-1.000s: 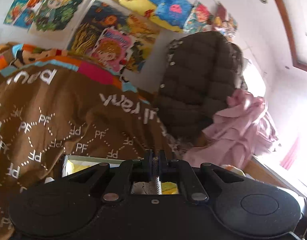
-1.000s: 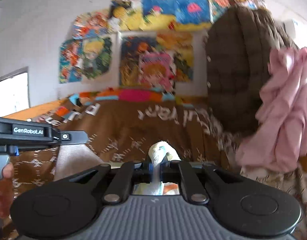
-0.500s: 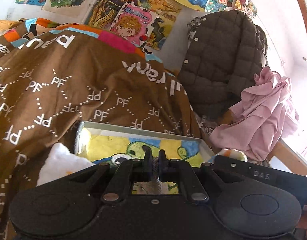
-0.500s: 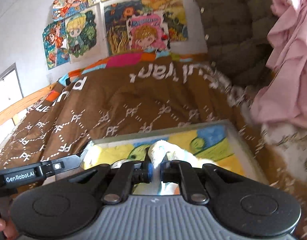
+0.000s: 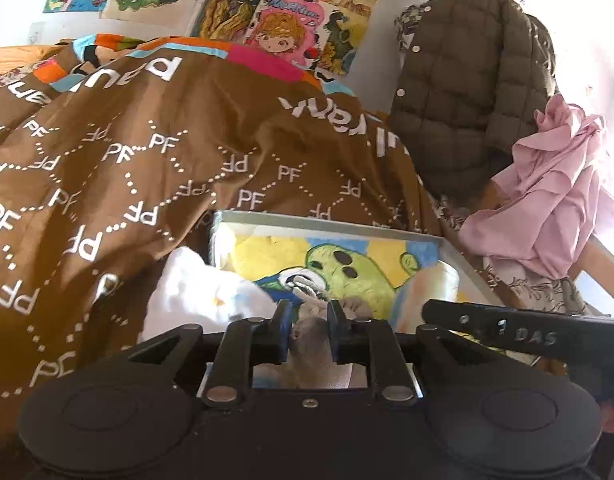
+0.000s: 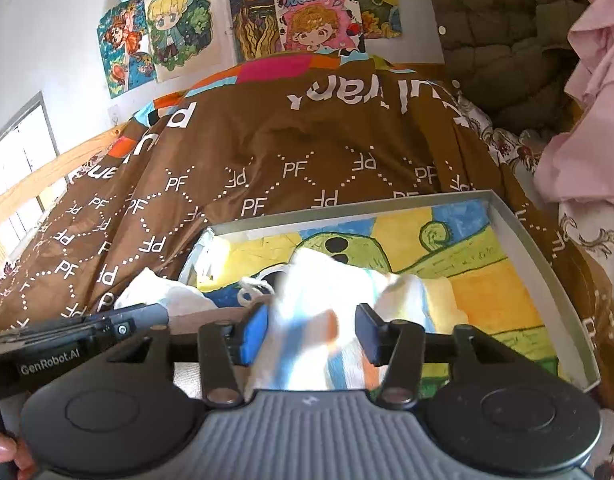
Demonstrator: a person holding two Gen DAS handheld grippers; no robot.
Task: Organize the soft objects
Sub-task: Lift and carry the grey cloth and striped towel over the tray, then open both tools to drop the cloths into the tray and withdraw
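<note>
A shallow grey tray (image 6: 527,236) with a painted green cartoon figure on its floor rests on the brown bedcover. My right gripper (image 6: 311,332) is open just above the tray's near part. A white cloth with blue and orange stripes (image 6: 319,300) sits blurred and loose between its fingers (image 6: 253,332). My left gripper (image 5: 309,332) is open over the tray's (image 5: 327,220) near left corner, with a greyish soft piece (image 5: 315,364) in the gap. Another white cloth (image 5: 195,288) lies bunched against the tray's left side.
The brown "PF" bedcover (image 5: 147,160) fills the bed behind the tray. A brown quilted jacket (image 5: 467,92) and a pink garment (image 5: 547,200) hang at the right. Posters (image 6: 319,20) cover the wall. A wooden bed rail (image 6: 47,180) runs along the left.
Both grippers tipped down over the tray and went from shut to open. The striped cloth came loose from the right fingers, and the grey piece is no longer pinched by the left.
</note>
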